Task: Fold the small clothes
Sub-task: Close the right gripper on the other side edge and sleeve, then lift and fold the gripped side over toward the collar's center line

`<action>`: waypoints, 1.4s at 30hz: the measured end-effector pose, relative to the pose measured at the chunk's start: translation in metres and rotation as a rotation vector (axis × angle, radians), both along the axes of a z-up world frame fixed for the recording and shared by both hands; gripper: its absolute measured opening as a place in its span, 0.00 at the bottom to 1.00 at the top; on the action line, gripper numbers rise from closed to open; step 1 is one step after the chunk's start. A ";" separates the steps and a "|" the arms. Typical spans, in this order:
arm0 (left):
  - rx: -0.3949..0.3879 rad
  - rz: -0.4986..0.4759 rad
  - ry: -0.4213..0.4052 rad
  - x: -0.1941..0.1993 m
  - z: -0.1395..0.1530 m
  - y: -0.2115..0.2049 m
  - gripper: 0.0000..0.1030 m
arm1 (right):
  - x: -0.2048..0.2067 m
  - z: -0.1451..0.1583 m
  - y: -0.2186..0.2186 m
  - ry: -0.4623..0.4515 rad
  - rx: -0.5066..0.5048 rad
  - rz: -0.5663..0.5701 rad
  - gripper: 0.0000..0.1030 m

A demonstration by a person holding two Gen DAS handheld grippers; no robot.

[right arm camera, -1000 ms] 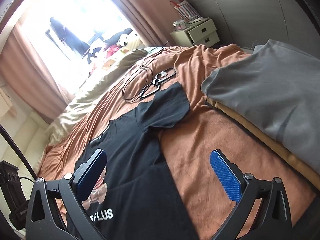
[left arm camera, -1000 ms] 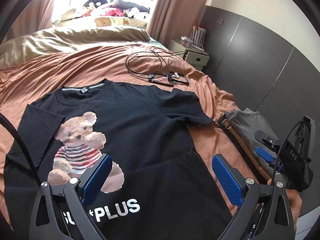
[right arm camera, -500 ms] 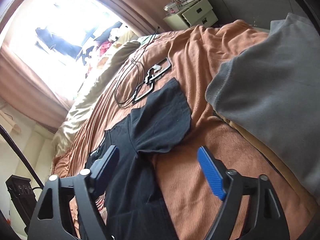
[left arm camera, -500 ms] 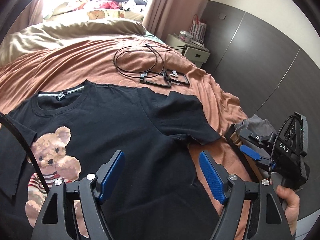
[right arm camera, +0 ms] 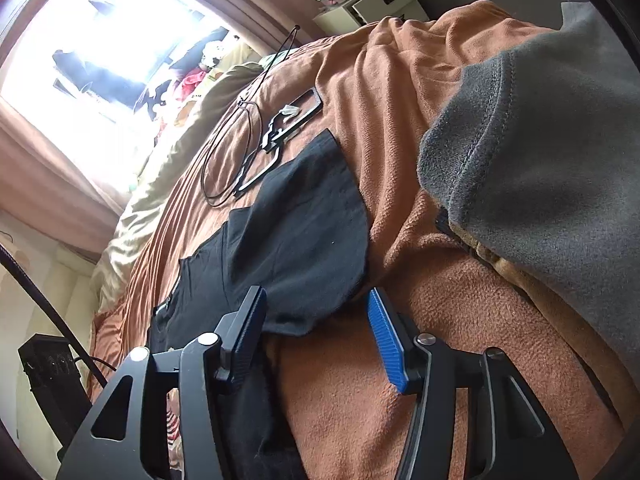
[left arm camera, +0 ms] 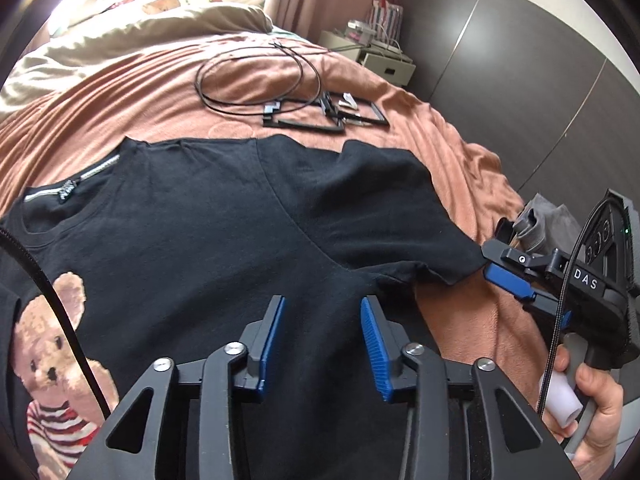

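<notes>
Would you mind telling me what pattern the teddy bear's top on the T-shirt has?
Red and white stripes on the teddy bear's top, clearest in the left wrist view.

The T-shirt (left arm camera: 224, 232) lies flat on the bed (left arm camera: 448, 152), cable (left arm camera: 256, 80) beyond it.

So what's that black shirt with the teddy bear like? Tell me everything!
The black T-shirt looks like soft cotton. It lies flat, front up, on the orange-brown blanket. It has a ribbed round collar with a label, short sleeves and a printed teddy bear in a striped top. The left claw is closing over its body, the right claw around its sleeve edge.
</notes>
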State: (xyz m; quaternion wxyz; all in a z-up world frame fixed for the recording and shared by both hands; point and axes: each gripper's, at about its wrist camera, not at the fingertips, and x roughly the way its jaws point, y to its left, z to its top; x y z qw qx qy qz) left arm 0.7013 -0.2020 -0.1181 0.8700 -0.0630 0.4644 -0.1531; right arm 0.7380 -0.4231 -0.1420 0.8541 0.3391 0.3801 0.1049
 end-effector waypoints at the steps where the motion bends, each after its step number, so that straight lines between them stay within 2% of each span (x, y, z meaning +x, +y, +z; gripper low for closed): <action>1: -0.006 -0.008 0.005 0.003 -0.003 -0.002 0.35 | 0.001 0.000 0.001 -0.003 0.002 0.003 0.39; 4: -0.021 -0.026 0.018 0.010 -0.013 -0.008 0.34 | 0.001 0.001 0.005 -0.017 -0.012 0.004 0.28; 7: -0.022 -0.040 0.032 0.016 -0.019 -0.014 0.30 | -0.002 0.002 0.008 -0.035 -0.011 0.008 0.06; 8: -0.026 -0.045 0.037 0.017 -0.021 -0.016 0.30 | -0.003 0.002 0.009 -0.042 -0.010 0.007 0.02; 14: -0.043 -0.067 0.060 0.021 -0.029 -0.024 0.29 | -0.018 0.017 0.004 -0.132 0.049 -0.018 0.01; 24: -0.044 -0.076 0.049 0.029 -0.034 -0.037 0.29 | -0.039 0.035 0.021 -0.240 0.114 0.064 0.00; 34: -0.097 -0.060 0.051 0.043 -0.036 -0.044 0.29 | -0.022 0.022 0.016 -0.209 0.167 0.061 0.00; 42: -0.229 -0.096 0.078 0.031 -0.025 -0.027 0.29 | -0.025 0.025 0.015 -0.219 0.217 0.086 0.00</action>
